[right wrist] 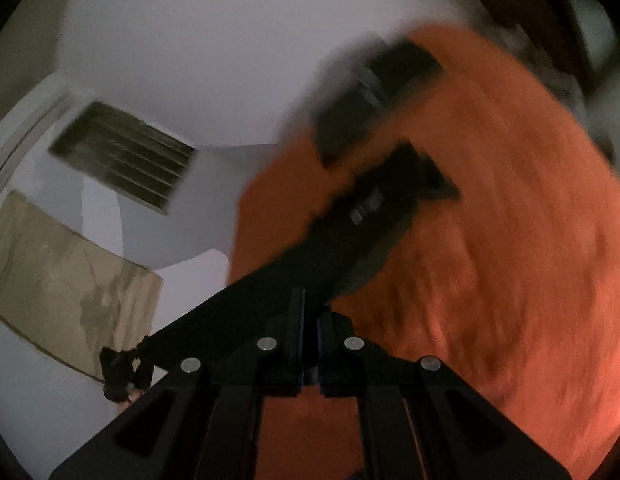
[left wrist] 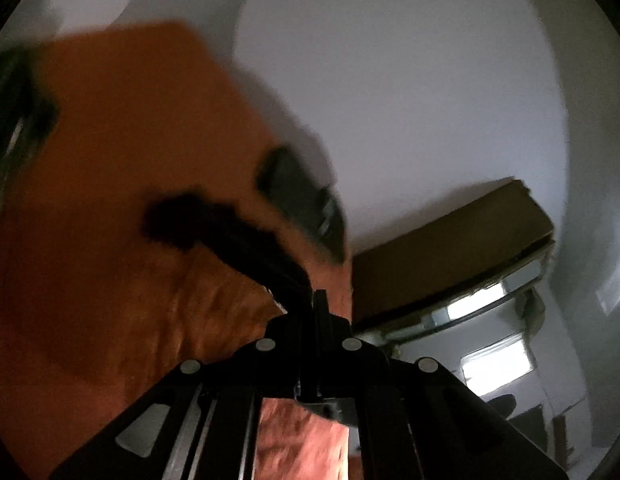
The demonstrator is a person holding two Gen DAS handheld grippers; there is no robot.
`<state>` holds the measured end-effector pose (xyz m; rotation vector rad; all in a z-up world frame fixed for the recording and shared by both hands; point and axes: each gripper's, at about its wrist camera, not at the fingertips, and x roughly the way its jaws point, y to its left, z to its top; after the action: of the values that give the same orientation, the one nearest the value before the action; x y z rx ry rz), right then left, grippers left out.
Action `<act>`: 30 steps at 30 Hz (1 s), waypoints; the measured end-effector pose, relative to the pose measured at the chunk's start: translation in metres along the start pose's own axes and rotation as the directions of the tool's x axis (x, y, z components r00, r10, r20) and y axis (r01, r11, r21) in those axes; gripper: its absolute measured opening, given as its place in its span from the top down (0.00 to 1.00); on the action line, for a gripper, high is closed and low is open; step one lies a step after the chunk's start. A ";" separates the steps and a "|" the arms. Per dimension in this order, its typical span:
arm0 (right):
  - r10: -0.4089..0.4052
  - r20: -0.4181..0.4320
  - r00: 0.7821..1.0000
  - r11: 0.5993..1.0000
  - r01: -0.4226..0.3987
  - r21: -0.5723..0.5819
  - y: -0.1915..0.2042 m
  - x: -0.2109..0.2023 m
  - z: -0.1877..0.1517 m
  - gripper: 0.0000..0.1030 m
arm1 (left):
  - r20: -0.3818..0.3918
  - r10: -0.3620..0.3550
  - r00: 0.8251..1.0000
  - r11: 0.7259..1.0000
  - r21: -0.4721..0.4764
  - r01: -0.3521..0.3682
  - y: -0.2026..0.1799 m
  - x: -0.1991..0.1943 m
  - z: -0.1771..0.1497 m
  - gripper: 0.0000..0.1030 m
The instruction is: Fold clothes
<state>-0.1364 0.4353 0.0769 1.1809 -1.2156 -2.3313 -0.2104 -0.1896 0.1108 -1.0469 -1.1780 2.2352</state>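
An orange garment (left wrist: 110, 200) with black trim (left wrist: 214, 232) fills the left of the left wrist view, held up in the air and blurred. My left gripper (left wrist: 315, 305) is shut, and the black trim runs into its closed jaws. In the right wrist view the same orange garment (right wrist: 490, 260) fills the right side. A black trim band (right wrist: 342, 240) crosses it and passes between the closed fingers of my right gripper (right wrist: 310, 312). Each view shows a dark blurred block at the cloth's upper edge, likely the other gripper (left wrist: 306, 204) (right wrist: 374, 96).
White wall and ceiling (left wrist: 390, 80) lie behind the cloth. A cardboard box (left wrist: 450, 248) sits above bright windows (left wrist: 494, 360). The right wrist view shows a slatted vent (right wrist: 122, 156) and a brown cardboard sheet (right wrist: 62, 280) at the left.
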 end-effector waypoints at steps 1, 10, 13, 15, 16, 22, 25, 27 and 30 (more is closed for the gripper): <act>-0.027 -0.028 0.999 0.999 0.028 0.020 -0.022 0.007 -0.015 0.96 | -0.025 0.025 0.999 1.000 -0.008 -0.026 0.014 0.005 -0.017 0.95; -0.139 -0.162 0.977 0.990 0.135 -0.030 -0.094 0.045 -0.094 0.96 | -0.148 0.198 0.969 0.976 -0.061 -0.209 0.095 0.040 -0.115 0.95; -0.195 -0.183 0.964 0.981 0.186 -0.062 -0.116 0.048 -0.110 0.96 | -0.151 0.259 0.954 0.961 -0.062 -0.270 0.108 0.038 -0.127 0.95; -0.213 -0.208 0.955 0.977 0.209 -0.040 -0.134 0.052 -0.112 0.96 | -0.149 0.277 0.949 0.955 -0.069 -0.290 0.119 0.034 -0.136 0.95; -0.225 -0.223 0.948 0.974 0.225 -0.027 -0.142 0.054 -0.114 0.96 | -0.154 0.293 0.944 0.949 -0.072 -0.306 0.124 0.033 -0.140 0.95; -0.278 -0.264 0.923 0.958 0.288 -0.002 -0.169 0.066 -0.119 0.94 | -0.263 0.450 0.853 0.862 -0.120 -0.492 0.176 0.025 -0.170 0.95; -0.334 -0.279 0.900 0.940 0.341 -0.028 -0.172 0.065 -0.121 0.93 | -0.318 0.506 0.802 0.805 -0.159 -0.571 0.205 0.021 -0.181 0.95; -0.388 -0.283 0.877 0.919 0.391 -0.046 -0.175 0.063 -0.122 0.90 | -0.326 0.520 0.789 0.790 -0.168 -0.590 0.210 0.014 -0.181 0.95; -0.421 -0.268 0.866 0.905 0.423 -0.056 -0.176 0.059 -0.121 0.76 | -0.322 0.526 0.787 0.785 -0.173 -0.596 0.211 0.004 -0.180 0.94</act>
<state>-0.0588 0.4433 -0.1303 1.8615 -0.9356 -2.3334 -0.0758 -0.2113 -0.1310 -1.9680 -1.1762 2.2817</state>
